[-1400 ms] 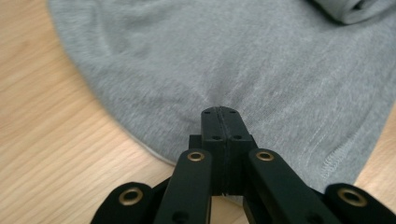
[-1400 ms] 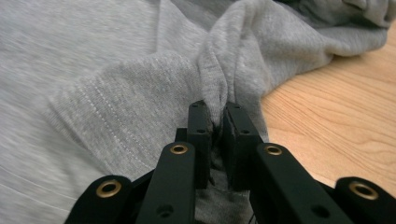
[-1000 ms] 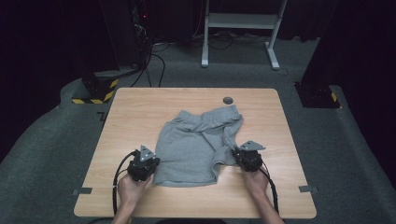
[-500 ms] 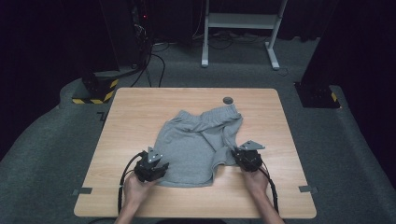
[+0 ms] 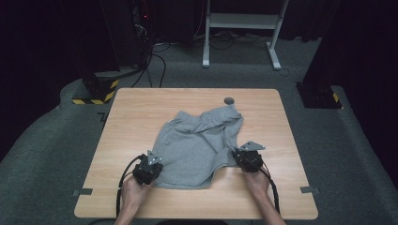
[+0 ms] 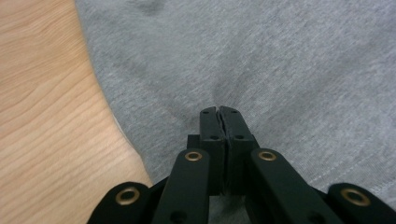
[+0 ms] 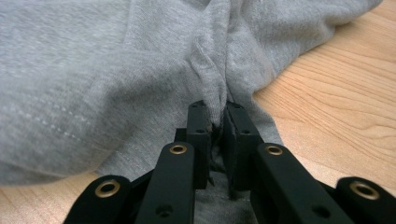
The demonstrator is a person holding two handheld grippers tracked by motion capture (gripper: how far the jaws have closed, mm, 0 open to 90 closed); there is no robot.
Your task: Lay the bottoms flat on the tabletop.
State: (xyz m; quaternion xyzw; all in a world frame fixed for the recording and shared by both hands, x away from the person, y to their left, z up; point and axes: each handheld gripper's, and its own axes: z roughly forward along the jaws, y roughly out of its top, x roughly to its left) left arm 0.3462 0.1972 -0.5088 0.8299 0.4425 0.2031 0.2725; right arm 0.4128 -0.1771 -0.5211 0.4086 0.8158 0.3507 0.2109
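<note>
A pair of grey shorts (image 5: 197, 140) lies crumpled on the wooden table (image 5: 141, 108), waistband toward the far side. My left gripper (image 5: 156, 165) rests at the near left hem. Its jaws have just been closing and now stand together, with a small pucker of the grey cloth (image 6: 261, 70) drawn in at the tips of the left gripper (image 6: 219, 111). My right gripper (image 5: 237, 153) sits at the shorts' near right edge. In the right gripper view, the right gripper (image 7: 217, 114) is shut on a bunched fold of the fabric (image 7: 210, 70).
A small dark round disc (image 5: 229, 100) lies on the table beyond the waistband. Grey tape tabs (image 5: 82, 191) mark the near table edges. A white frame (image 5: 244, 28) and dark stands with yellow-black stripes (image 5: 96, 91) stand on the floor behind.
The left gripper has shifted slightly to the right along the near hem. The right gripper and the shorts lie as before.
</note>
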